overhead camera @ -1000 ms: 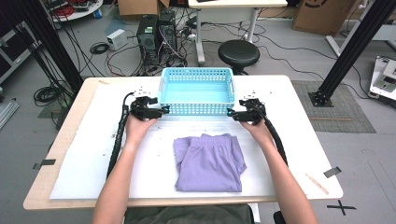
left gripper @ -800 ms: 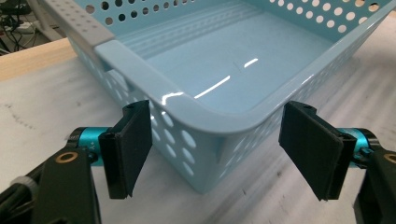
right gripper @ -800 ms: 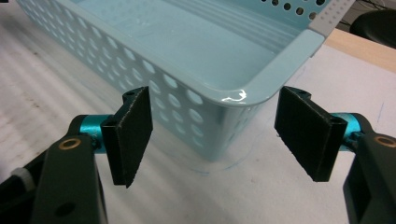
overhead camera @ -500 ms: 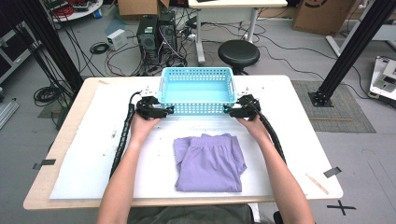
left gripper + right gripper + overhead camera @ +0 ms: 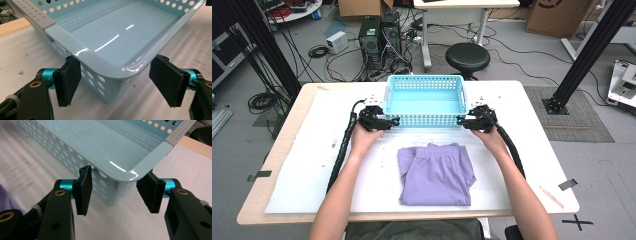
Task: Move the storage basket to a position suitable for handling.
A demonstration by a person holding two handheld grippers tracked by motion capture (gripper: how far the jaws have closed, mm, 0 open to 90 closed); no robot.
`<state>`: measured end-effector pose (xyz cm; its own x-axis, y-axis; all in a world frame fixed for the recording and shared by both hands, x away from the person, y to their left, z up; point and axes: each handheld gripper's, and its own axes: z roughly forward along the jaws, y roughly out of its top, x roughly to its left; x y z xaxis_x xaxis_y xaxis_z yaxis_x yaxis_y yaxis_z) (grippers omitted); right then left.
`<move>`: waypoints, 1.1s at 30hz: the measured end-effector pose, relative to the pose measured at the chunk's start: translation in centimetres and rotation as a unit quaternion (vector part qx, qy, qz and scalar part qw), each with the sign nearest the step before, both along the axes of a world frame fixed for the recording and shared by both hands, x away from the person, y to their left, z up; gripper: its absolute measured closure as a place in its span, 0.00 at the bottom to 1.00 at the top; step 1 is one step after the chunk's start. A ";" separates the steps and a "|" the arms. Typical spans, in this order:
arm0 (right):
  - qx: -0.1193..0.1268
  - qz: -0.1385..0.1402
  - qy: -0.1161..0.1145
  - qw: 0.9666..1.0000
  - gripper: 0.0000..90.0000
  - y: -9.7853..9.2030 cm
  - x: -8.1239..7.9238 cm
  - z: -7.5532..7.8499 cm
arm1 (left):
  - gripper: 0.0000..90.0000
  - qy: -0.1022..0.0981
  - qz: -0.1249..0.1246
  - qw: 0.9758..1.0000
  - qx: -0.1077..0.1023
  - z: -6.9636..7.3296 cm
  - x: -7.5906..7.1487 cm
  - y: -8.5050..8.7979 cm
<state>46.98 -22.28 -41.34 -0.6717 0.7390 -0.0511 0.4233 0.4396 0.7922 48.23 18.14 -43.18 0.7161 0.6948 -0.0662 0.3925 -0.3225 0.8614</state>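
Workshop-type room here, grey floor with cables all over, a couple of PC towers (image 5: 379, 37) and a black stool (image 5: 467, 56) behind a wooden counter (image 5: 287, 145) topped with a white sheet. The main thing is a light blue plastic basket (image 5: 424, 119), rectangular, glossy, walls full of round holes, with grey dotted handle strips on the short ends, nothing in it. It sits at the far middle of the counter, long side facing the person. Just in front of it, nearer the person, is a folded lavender garment (image 5: 435, 173), lying flat and apart from the basket. Both forearms come in from the bottom edge and spread out toward the basket's two near corners, hands level and low over the counter. The left tool (image 5: 388, 121) is at the near left corner; in the left gripper view its pads straddle that corner, one pad close against the holed wall, the other standing well off, so it's wide open and not gripping. The right tool (image 5: 463, 121) is at the near right corner; its jaws have just been closing with the corner between them, but in the right gripper view there are gaps on both sides, so no squeeze yet.
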 end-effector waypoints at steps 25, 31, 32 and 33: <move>-0.005 0.001 -0.003 1.000 0.52 -2.3 -5.5 -0.1 | 0.31 -0.004 -0.014 1.000 0.016 0.1 -5.0 -2.2; 0.003 -0.003 -0.003 1.000 0.52 -2.8 -6.0 -0.1 | 0.31 0.002 -0.017 1.000 -0.005 0.0 -5.8 -2.3; 0.004 -0.001 -0.001 1.000 0.52 -2.9 -6.1 -0.1 | 0.31 0.002 -0.018 1.000 -0.004 0.0 -5.9 -2.3; 0.005 -0.002 -0.001 1.000 0.52 -2.9 -6.1 -0.1 | 0.31 0.000 -0.018 1.000 -0.003 0.0 -6.0 -2.4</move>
